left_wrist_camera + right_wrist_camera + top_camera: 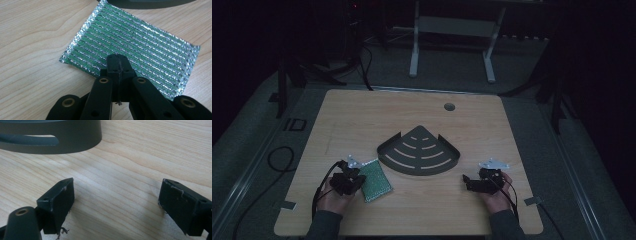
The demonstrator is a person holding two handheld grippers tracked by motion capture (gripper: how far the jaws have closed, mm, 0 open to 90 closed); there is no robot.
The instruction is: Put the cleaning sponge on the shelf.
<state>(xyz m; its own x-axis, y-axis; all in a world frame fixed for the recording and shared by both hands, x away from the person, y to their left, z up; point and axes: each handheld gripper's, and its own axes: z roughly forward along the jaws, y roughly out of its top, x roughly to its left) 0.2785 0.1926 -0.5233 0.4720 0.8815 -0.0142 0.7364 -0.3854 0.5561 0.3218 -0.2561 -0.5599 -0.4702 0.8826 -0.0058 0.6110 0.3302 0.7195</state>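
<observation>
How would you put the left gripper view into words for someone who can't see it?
A flat green rectangular scouring pad with shiny silver stripes lies on a pale wooden table. The left gripper, made of black plastic, rises from the bottom edge with its two jaws pressed together over the pad's near edge. The edge of a dark grey metal rack shows at the top.

From overhead, everything is looking dim and grainy; the room beyond the table [362, 120] is sinking into near black, and my hands are showing as murky shapes. Along my left jaws the light is reading far brighter: the green scouring pad [140, 45] just ahead of my closed tips is glinting silver on its ridges. Along my right jaws, soft shadows are falling on the wood between my parted pads [60, 202], and the dark tray [62, 137] ahead is blurring slightly.
</observation>
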